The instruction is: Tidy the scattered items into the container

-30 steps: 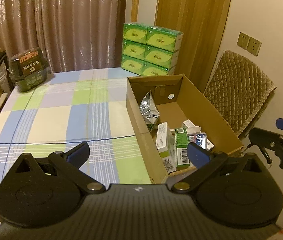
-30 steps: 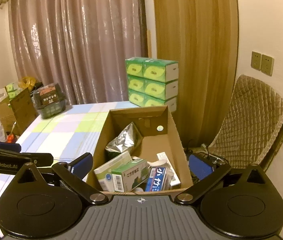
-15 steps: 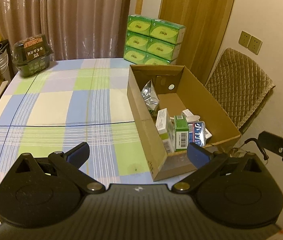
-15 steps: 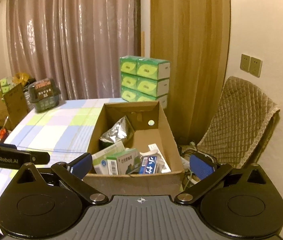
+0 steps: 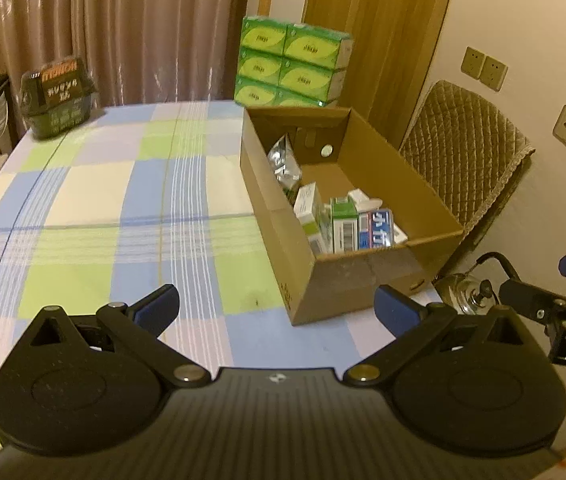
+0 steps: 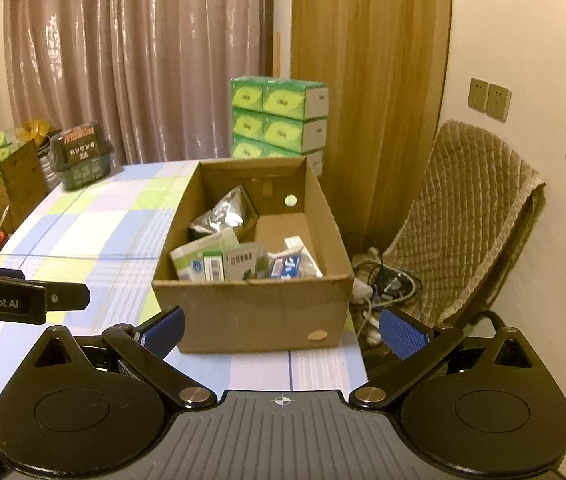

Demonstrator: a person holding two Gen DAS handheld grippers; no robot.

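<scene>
A brown cardboard box (image 5: 363,284) (image 6: 251,312) stands at the right edge of the checked tablecloth. Inside it lie a silver foil pouch (image 5: 283,160) (image 6: 223,216), several small green and white medicine boxes (image 5: 343,224) (image 6: 203,260) and a blue and white packet (image 5: 379,232) (image 6: 287,266). My left gripper (image 5: 277,310) hangs open above the cloth, short of the box's near left corner, holding nothing. My right gripper (image 6: 281,330) is open in front of the box's near wall, also holding nothing. Each gripper shows at the edge of the other's view.
A stack of green tissue boxes (image 5: 295,68) (image 6: 279,120) stands behind the box. A dark green basket (image 5: 57,100) (image 6: 81,158) sits at the table's far left corner. A quilted chair (image 6: 467,216) and cables (image 6: 383,284) lie right of the table. The tablecloth (image 5: 103,200) is bare.
Both grippers have drawn back and up from the box, so it looks smaller and farther in both views. Both stay open with nothing in them.
</scene>
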